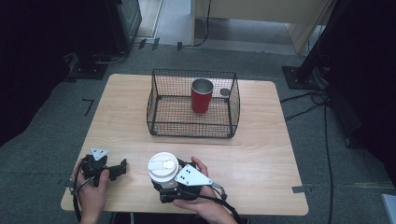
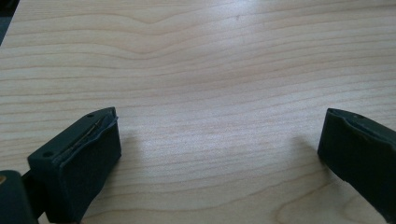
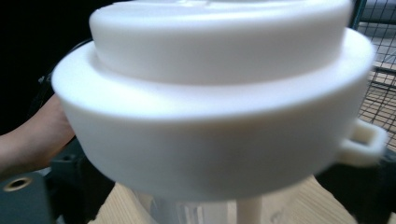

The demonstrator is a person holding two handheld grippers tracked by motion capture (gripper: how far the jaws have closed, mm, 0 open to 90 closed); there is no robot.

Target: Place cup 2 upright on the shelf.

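Observation:
A clear cup with a white lid (image 1: pixel 163 167) stands near the table's front edge. My right gripper (image 1: pixel 163 184) reaches in from the right at its base, with a jaw on either side of the cup. In the right gripper view the white lid (image 3: pixel 215 107) looms close, and beneath it bare wood shows between each dark jaw and the cup's clear body (image 3: pixel 196 212), so the pads are not pressing. My left gripper (image 1: pixel 117 169) rests at the front left of the table, held by a hand. Its jaws stand wide apart over bare wood (image 2: pixel 219 154) with nothing between them.
A black wire basket (image 1: pixel 154 112) stands at the middle back of the wooden table (image 1: pixel 261 154). A red cup (image 1: pixel 201 100) stands upright inside it, with a small grey round thing (image 1: pixel 225 92) by its right wall. Cables and dark stands lie on the floor to the right.

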